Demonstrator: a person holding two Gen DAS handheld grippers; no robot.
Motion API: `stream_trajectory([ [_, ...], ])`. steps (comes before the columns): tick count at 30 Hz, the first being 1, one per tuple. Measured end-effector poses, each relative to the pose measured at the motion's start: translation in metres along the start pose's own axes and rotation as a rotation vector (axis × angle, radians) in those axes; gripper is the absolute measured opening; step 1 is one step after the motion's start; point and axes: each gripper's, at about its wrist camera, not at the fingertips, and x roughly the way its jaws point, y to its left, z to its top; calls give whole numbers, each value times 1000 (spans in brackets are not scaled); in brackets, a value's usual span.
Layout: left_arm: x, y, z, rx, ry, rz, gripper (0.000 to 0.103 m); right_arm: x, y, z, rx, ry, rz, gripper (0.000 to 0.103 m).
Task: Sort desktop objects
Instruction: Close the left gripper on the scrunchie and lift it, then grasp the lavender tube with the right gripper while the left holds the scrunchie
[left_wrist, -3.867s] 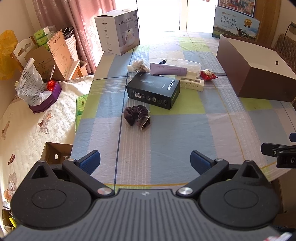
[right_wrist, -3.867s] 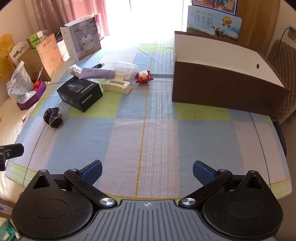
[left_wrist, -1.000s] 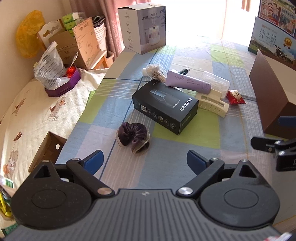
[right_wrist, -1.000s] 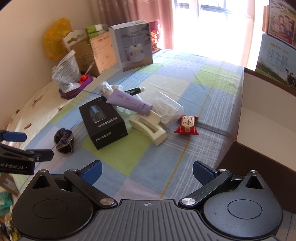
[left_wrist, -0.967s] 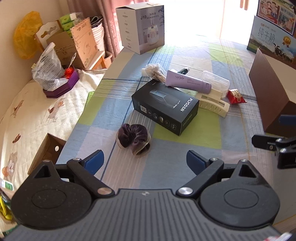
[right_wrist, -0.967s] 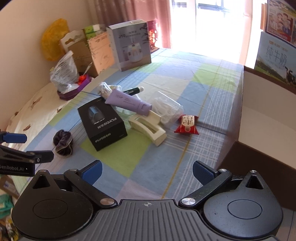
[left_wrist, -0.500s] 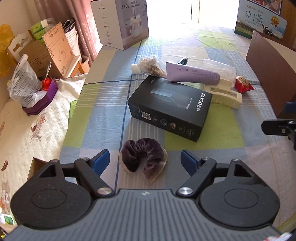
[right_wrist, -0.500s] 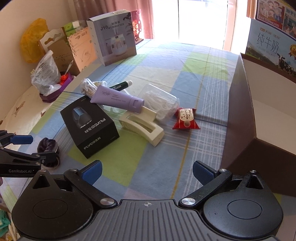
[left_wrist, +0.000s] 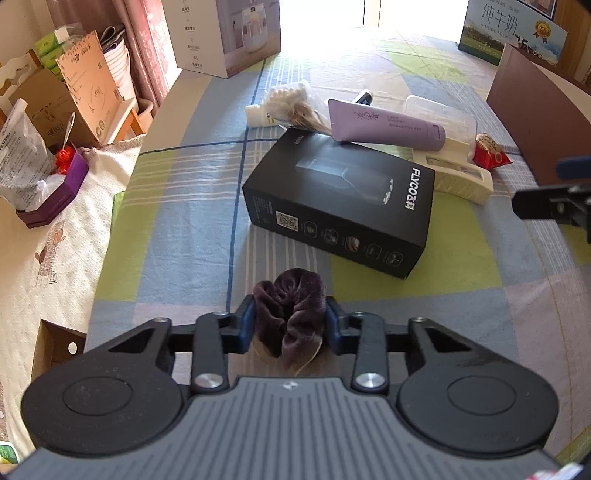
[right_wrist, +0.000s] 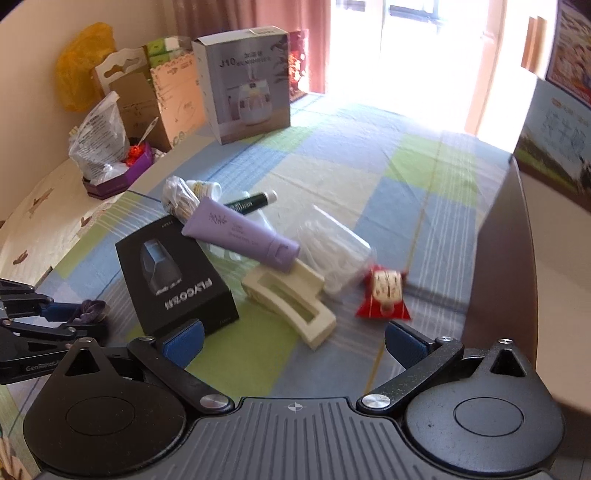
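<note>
Your left hand-held gripper (left_wrist: 289, 326) just squeezed shut on the purple scrunchie (left_wrist: 290, 313) on the tabletop (left_wrist: 184, 206), your right hand-held gripper (right_wrist: 294, 342) spread wide, empty

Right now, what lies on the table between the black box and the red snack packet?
The cream hair claw lies between black box and red snack packet, in the right wrist view.

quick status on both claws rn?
Left claw: jaws have just been closing, now clamped on the purple scrunchie.
Right claw: open, holding nothing.
</note>
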Motion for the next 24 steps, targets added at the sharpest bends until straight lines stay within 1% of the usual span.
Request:
stream_trajectory([
  [2, -3, 4, 1, -11, -3, -8, 23, 5, 0, 10, -49, -10, 22, 101],
  [4, -6, 8, 3, -25, -9, 10, 19, 12, 1, 20, -108, -12, 58, 101],
  [6, -10, 15, 7, -47, -14, 36, 19, 19, 2, 29, -164, -20, 90, 101],
  [8, -13, 25, 11, -89, -12, 45, 19, 26, 3, 37, -227, -33, 120, 101],
  [10, -15, 36, 16, -133, -8, 51, 19, 36, 4, 42, -287, -35, 132, 90],
  [11, -16, 41, 17, -152, -7, 54, 19, 43, 4, 44, -313, -23, 147, 76],
  [12, -17, 46, 19, -174, -6, 57, 19, 50, 3, 46, -327, -12, 159, 65],
  [14, -17, 53, 22, -200, -1, 62, 19, 63, 1, 50, -342, 11, 171, 64],
  [18, -15, 57, 26, -218, 5, 76, 19, 75, 3, 53, -406, 18, 220, 64],
  [20, -14, 56, 27, -219, 8, 74, 19, 80, 8, 54, -446, 18, 229, 63],
  [22, -13, 54, 28, -216, 12, 74, 19, 87, 13, 53, -482, 20, 237, 61],
  [24, -11, 52, 29, -215, 18, 74, 19, 94, 16, 53, -515, 20, 248, 54],
])
